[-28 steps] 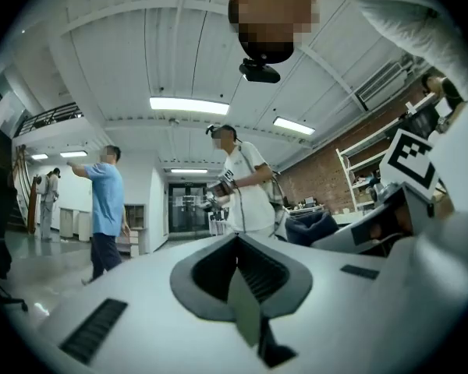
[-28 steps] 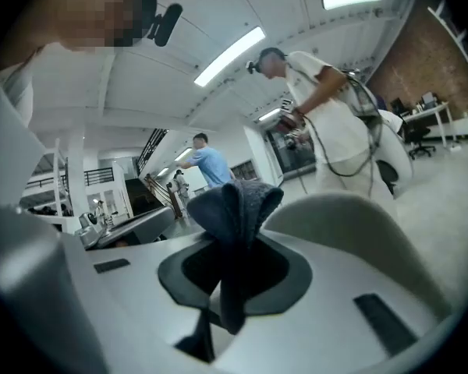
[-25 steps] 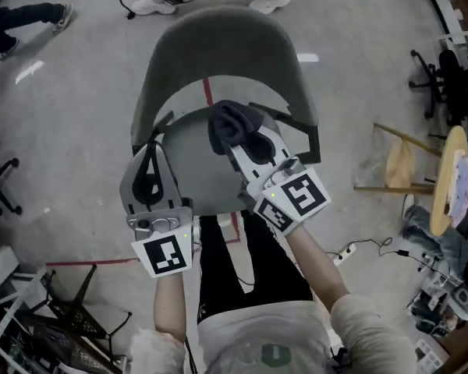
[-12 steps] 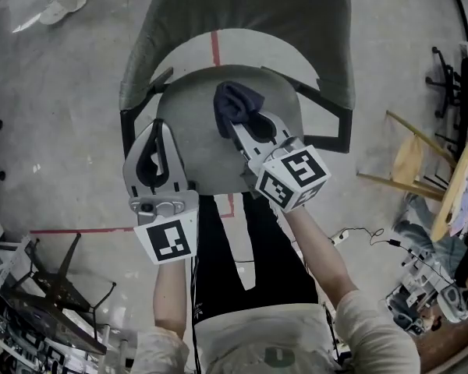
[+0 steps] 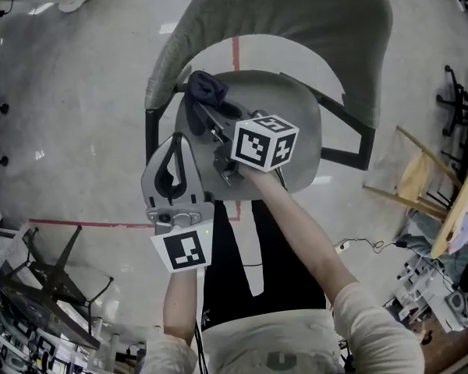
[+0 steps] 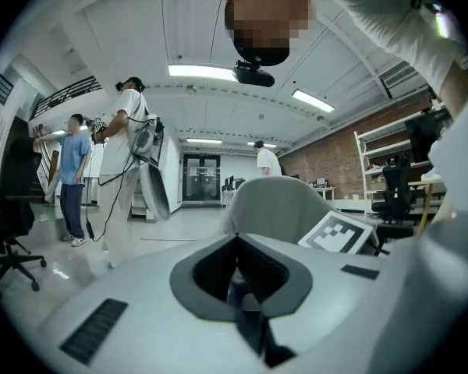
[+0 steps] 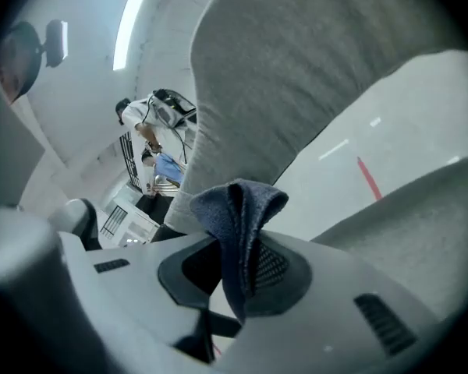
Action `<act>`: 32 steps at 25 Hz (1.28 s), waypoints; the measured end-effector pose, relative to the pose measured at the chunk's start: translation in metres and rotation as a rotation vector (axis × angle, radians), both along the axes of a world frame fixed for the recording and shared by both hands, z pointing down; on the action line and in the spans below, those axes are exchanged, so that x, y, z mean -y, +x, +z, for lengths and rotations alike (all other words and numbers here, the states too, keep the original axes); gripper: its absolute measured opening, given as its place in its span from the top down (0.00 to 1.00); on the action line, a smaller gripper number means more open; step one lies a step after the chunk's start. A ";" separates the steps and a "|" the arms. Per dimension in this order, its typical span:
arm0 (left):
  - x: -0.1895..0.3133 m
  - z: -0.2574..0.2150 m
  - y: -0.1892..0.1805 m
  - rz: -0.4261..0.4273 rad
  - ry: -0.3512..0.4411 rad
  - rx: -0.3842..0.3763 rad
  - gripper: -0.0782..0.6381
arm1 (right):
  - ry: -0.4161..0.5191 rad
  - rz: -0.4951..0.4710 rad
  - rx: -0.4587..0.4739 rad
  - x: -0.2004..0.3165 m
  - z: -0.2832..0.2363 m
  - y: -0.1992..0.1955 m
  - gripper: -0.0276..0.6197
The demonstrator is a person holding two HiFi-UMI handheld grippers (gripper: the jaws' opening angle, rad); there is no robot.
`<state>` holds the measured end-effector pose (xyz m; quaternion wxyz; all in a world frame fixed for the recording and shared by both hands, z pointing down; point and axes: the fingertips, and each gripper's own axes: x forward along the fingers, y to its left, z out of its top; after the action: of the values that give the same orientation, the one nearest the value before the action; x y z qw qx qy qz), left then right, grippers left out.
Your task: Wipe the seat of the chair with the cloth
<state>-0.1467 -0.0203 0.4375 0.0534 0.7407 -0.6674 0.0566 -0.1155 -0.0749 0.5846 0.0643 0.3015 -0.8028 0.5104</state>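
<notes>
**Figure. Head view and both gripper views, near to far.**

- **Left side.** The left forearm point(image 5: 179, 302) runs straight ahead. It holds the left tongs point(image 5: 176, 148) at the front left edge of the chair seat point(image 5: 292, 123). Their jaws are pressed together on nothing.
- **Right side.** The right forearm point(image 5: 296, 224) crosses diagonally over the seat front towards the left. The right tongs point(image 5: 201, 109) point away from the person at the seat's rear left edge. Their jaws are clamped on the cloth point(image 5: 205, 90).
- **Cloth.** The dark blue cloth is bunched into an upright fold that rises out of the jaws, just beside the left end of the backrest point(image 5: 296, 14). Whether it touches the seat cannot be told.
- **Handling (judged).** The cloth looks light, soft and limp.
  - It will collapse rather than push, so it must be pressed flat and dragged.
  - The best hold is on a gathered fold, as here, with loose fabric left beyond the jaw tips to serve as the wiping pad.
  - On the textured grey seat it may snag rather than slide.
- **Background.** Beyond the backrest lies the floor point(image 5: 78, 92), crossed by a red tape line point(image 5: 235, 51).
</notes>
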 end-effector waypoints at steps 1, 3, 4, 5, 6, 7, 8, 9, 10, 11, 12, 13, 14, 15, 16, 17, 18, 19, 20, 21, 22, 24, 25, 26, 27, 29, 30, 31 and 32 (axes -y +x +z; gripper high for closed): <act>-0.002 0.002 -0.002 0.003 -0.001 0.004 0.87 | -0.033 0.005 0.015 0.000 0.007 -0.008 0.87; -0.005 0.005 -0.006 0.012 -0.002 0.012 0.87 | -0.100 0.011 0.033 -0.001 0.023 -0.024 0.87; -0.007 0.006 -0.007 0.014 -0.003 0.012 0.87 | -0.136 0.010 0.038 -0.003 0.032 -0.031 0.87; -0.008 0.008 -0.008 0.014 -0.005 0.007 0.87 | -0.172 0.005 0.042 -0.004 0.041 -0.038 0.87; -0.010 0.009 -0.008 0.012 -0.008 -0.002 0.87 | -0.207 -0.002 0.045 -0.006 0.049 -0.044 0.87; -0.011 0.010 -0.007 0.008 -0.011 -0.011 0.87 | -0.240 -0.006 0.042 -0.007 0.057 -0.047 0.87; -0.012 0.011 -0.006 0.003 -0.013 -0.019 0.87 | -0.269 -0.010 0.031 -0.007 0.065 -0.048 0.87; -0.013 0.011 -0.005 -0.002 -0.015 -0.024 0.87 | -0.292 -0.015 0.010 -0.006 0.073 -0.048 0.87; -0.013 0.011 -0.004 -0.005 -0.015 -0.027 0.87 | -0.307 -0.026 -0.021 -0.006 0.081 -0.046 0.87; -0.013 0.011 -0.003 -0.008 -0.015 -0.029 0.87 | -0.317 -0.042 -0.057 -0.005 0.089 -0.045 0.87; -0.012 0.011 -0.003 -0.010 -0.014 -0.031 0.87 | -0.323 -0.059 -0.092 -0.004 0.096 -0.044 0.87; -0.012 0.012 -0.004 -0.009 -0.013 -0.030 0.87 | -0.326 -0.073 -0.123 -0.003 0.101 -0.044 0.87; -0.011 0.012 -0.006 -0.008 -0.013 -0.028 0.87 | -0.328 -0.084 -0.149 -0.002 0.106 -0.044 0.87; -0.010 0.013 -0.007 -0.006 -0.013 -0.026 0.87 | -0.328 -0.093 -0.171 0.000 0.109 -0.043 0.87; -0.009 0.014 -0.007 -0.006 -0.014 -0.025 0.87 | -0.326 -0.101 -0.193 0.001 0.112 -0.042 0.87; -0.007 0.014 -0.008 -0.007 -0.015 -0.026 0.87 | -0.324 -0.111 -0.214 0.002 0.115 -0.040 0.87; -0.006 0.015 -0.007 -0.009 -0.015 -0.027 0.87 | -0.322 -0.119 -0.233 0.002 0.118 -0.037 0.87; -0.005 0.015 -0.007 -0.010 -0.015 -0.027 0.87 | -0.321 -0.126 -0.248 0.001 0.119 -0.034 0.87; -0.004 0.015 -0.006 -0.009 -0.016 -0.027 0.87 | -0.322 -0.130 -0.257 0.001 0.121 -0.032 0.87; -0.003 0.015 -0.004 -0.007 -0.017 -0.025 0.87 | -0.323 -0.132 -0.262 0.001 0.122 -0.030 0.87; -0.002 0.016 -0.002 -0.004 -0.017 -0.024 0.87 | -0.325 -0.134 -0.265 0.000 0.123 -0.028 0.87; 0.001 0.017 0.002 0.001 -0.019 -0.023 0.87 | -0.321 -0.140 -0.278 0.002 0.124 -0.023 0.87; 0.002 0.017 0.004 0.004 -0.020 -0.022 0.87 | -0.315 -0.143 -0.289 0.003 0.123 -0.020 0.87; 0.003 0.018 0.006 0.007 -0.021 -0.021 0.87 | -0.310 -0.144 -0.300 0.004 0.123 -0.016 0.87; 0.004 0.018 0.008 0.011 -0.022 -0.020 0.87 | -0.307 -0.142 -0.309 0.005 0.123 -0.011 0.87; 0.004 0.019 0.012 0.019 -0.027 -0.017 0.87 | -0.301 -0.133 -0.326 0.007 0.122 0.001 0.87; 0.005 0.020 0.015 0.022 -0.030 -0.018 0.87 | -0.295 -0.128 -0.336 0.009 0.122 0.008 0.87; 0.005 0.021 0.018 0.026 -0.034 -0.020 0.87 | -0.288 -0.123 -0.347 0.010 0.122 0.016 0.87; 0.006 0.022 0.021 0.030 -0.036 -0.021 0.87 | -0.282 -0.117 -0.359 0.012 0.122 0.025 0.87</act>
<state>-0.1260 -0.0258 0.4590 0.0730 0.7500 -0.6545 0.0617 -0.0906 -0.0866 0.7063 0.2772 0.3284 -0.7153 0.5511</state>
